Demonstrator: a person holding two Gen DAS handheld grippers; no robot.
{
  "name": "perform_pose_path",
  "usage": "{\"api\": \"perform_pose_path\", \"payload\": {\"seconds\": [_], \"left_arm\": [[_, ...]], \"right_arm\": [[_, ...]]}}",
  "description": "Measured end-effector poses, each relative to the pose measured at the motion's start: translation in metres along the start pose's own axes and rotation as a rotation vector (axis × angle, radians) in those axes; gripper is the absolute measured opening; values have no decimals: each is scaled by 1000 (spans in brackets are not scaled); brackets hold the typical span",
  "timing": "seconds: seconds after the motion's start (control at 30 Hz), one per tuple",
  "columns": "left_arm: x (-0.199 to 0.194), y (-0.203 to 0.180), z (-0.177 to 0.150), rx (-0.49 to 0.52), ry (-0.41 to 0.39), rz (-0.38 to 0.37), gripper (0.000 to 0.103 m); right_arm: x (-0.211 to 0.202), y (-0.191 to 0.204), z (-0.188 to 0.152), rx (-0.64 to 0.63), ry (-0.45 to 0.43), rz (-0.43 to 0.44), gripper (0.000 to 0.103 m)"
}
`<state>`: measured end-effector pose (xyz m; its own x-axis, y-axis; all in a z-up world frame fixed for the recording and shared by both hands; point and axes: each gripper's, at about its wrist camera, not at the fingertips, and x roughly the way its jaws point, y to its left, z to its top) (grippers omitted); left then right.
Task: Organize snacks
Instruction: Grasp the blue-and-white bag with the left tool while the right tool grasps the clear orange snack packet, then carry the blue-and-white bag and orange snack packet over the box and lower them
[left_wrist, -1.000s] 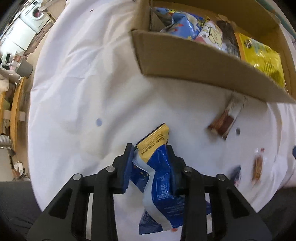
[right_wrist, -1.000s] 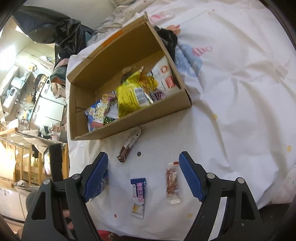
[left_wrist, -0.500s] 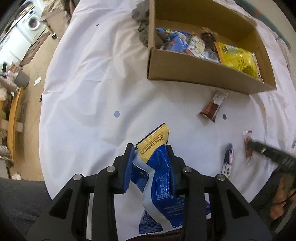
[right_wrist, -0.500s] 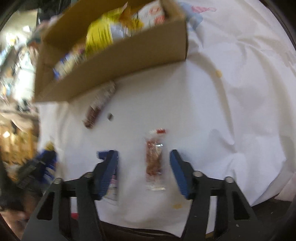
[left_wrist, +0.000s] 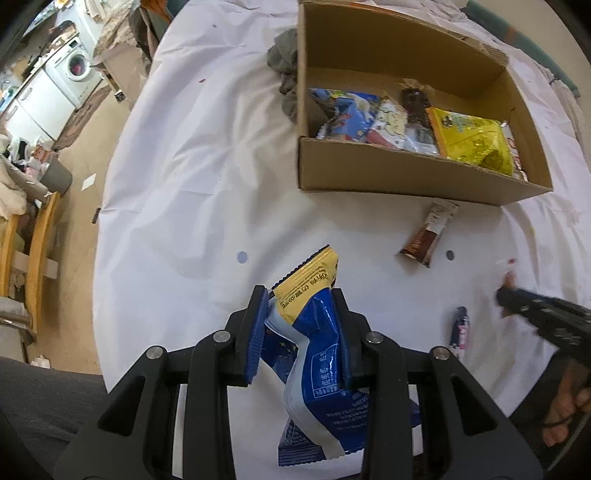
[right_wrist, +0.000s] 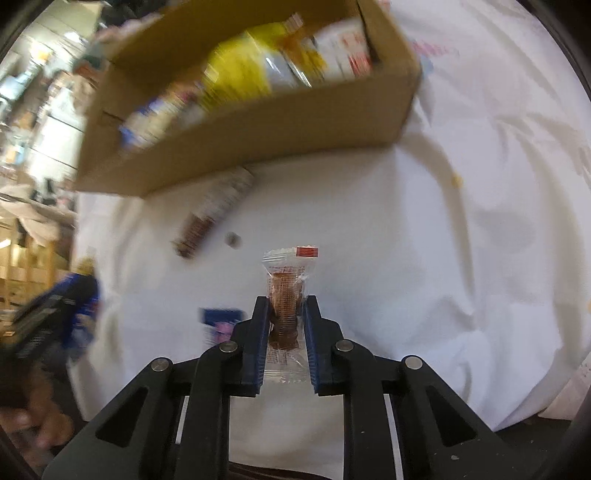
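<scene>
My left gripper (left_wrist: 301, 325) is shut on a blue and yellow snack bag (left_wrist: 317, 347) and holds it above the white tablecloth, short of the cardboard box (left_wrist: 406, 173). The box holds several snack packs, among them a yellow bag (left_wrist: 472, 142). My right gripper (right_wrist: 284, 321) is shut on a clear packet of brown snack (right_wrist: 286, 299). In the left wrist view the right gripper (left_wrist: 517, 302) shows blurred at the right. In the right wrist view the box (right_wrist: 258, 122) lies ahead, blurred.
A brown snack bar (left_wrist: 430, 232) lies on the cloth just in front of the box, also in the right wrist view (right_wrist: 210, 218). A small blue packet (left_wrist: 460, 326) lies near the table's front edge (right_wrist: 221, 325). A grey cloth (left_wrist: 284, 59) sits left of the box. The floor drops off at the left.
My right gripper has come down over the clear brown snack packet and shut on it. My left gripper has pulled back from the box, still holding the blue bag.
</scene>
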<state>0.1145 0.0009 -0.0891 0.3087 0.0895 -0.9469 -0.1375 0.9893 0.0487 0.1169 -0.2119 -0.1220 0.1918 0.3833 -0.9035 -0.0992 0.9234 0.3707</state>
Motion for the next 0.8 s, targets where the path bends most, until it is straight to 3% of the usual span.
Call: {"api": "perform_pose_path", "payload": {"seconds": [0.13,0.3,0.43,0.63,0.8], "left_arm": [[3,6,0,-20,-4,15,29],[6,4,-1,3,-27,75,29],[1,3,1,4,-60,76,29],[-33,-5,8,34,-174,74,29],[-63,-10,31,44,-236,28,29]], "right_arm": [[-21,10,3,-27,-79,66,19],[-25,13,10,-32,-87,111,19],[-33,17,10,-31,-112,152,19],[-60,18,12,-17,-180,242,19],[-80,20,24,-22,-240,303,19]]}}
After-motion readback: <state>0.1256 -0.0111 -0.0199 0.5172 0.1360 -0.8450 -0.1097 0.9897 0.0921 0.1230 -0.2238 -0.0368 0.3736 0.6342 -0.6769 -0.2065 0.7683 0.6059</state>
